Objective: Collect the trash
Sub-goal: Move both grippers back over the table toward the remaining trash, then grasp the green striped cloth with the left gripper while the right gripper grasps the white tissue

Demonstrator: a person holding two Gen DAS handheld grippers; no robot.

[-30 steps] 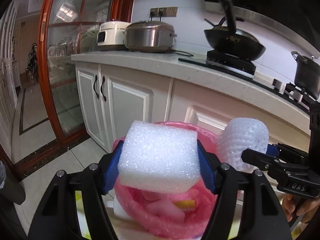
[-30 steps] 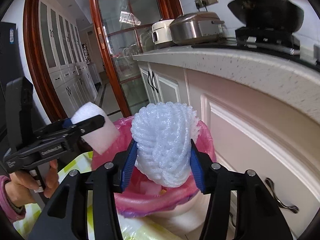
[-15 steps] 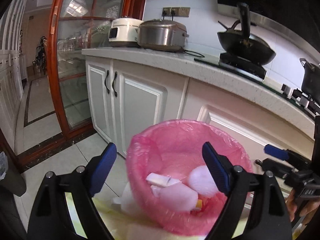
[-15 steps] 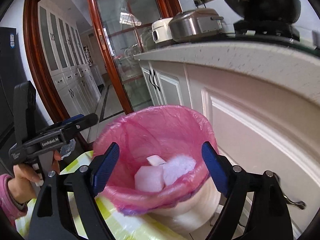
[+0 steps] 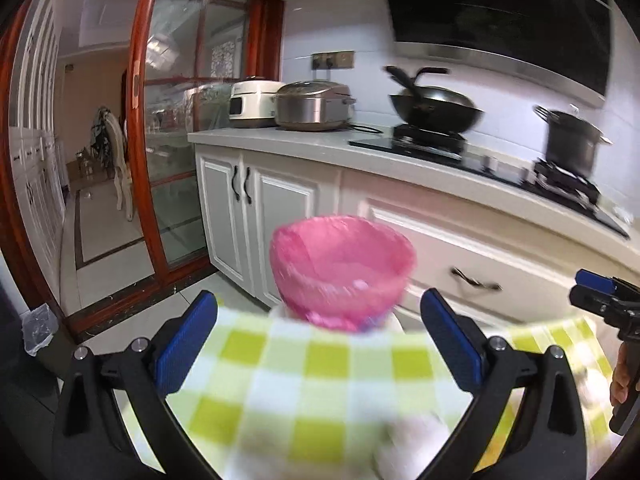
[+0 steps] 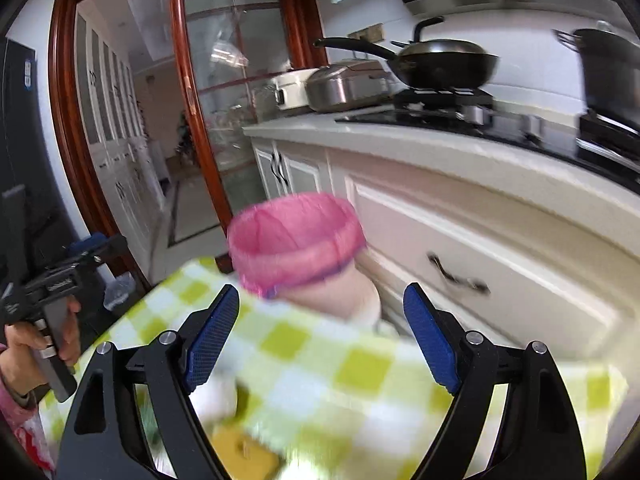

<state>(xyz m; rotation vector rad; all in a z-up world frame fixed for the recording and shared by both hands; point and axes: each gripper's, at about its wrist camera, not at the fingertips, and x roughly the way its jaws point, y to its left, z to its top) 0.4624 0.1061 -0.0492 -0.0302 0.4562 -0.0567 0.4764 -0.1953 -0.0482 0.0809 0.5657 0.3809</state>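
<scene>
Beside white kitchen cabinets (image 5: 256, 208), pink-lined bin (image 5: 342, 268) beyond green-checked tablecloth (image 5: 320, 384).

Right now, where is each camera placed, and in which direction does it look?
Left wrist: sits on the left tool, looks across the checked tablecloth at the pink-lined trash bin; its blue-padded fingers stand open, and the right tool shows at the edge.
Right wrist: sits on the right tool, faces the same bin; the left tool and the holding hand show.
Shared: bin, tablecloth, counter, wok.
</scene>
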